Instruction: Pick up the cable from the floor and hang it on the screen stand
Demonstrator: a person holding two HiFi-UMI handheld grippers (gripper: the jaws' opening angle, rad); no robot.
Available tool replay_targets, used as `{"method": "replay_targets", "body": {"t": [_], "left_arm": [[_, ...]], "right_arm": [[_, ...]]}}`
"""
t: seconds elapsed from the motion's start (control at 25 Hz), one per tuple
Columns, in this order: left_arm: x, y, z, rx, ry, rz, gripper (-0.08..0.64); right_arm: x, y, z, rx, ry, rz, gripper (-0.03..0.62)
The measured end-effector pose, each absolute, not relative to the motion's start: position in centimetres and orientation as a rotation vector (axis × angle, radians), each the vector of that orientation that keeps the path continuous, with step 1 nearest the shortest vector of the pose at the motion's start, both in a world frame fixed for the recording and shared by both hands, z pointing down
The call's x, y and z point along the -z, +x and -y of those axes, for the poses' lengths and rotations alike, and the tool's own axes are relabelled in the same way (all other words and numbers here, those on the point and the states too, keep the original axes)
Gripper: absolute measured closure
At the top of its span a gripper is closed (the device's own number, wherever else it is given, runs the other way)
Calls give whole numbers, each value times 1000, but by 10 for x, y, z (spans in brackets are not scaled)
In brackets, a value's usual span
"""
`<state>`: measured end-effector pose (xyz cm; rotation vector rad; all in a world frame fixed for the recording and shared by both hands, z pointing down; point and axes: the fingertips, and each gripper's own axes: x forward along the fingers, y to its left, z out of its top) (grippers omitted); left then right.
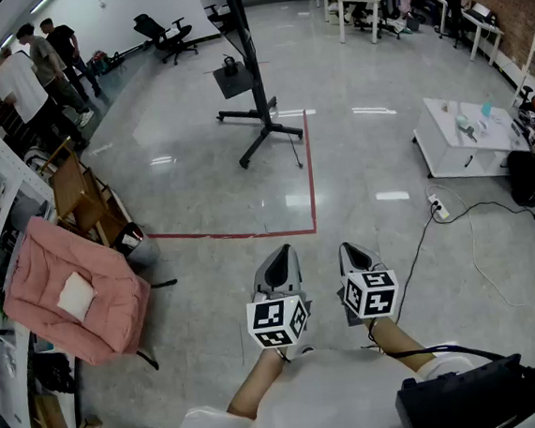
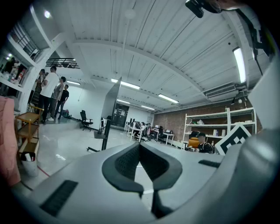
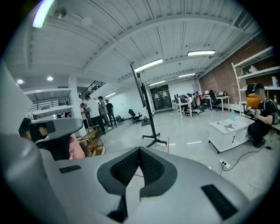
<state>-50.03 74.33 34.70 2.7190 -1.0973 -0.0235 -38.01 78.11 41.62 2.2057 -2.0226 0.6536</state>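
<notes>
Ahead stands the screen stand (image 1: 253, 87), table (image 1: 449, 148) rightward.
</notes>
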Motion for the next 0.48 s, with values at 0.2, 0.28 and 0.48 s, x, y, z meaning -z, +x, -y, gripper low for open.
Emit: {"method": "replay_targets", "body": {"t": [0.2, 0.28, 0.48], "left_arm": [[-347, -503, -736, 21, 2709, 1096, 557], [-349, -505, -729, 23, 2708, 1094, 557], [-359, -511, -704, 10, 2704, 1090, 557]], "right_arm": [[-417, -383, -776, -662, 2197, 2019, 574], [-420, -385, -770, -671, 2196, 2016, 574], [-429, -395, -747, -700, 2192, 2027, 574]]}}
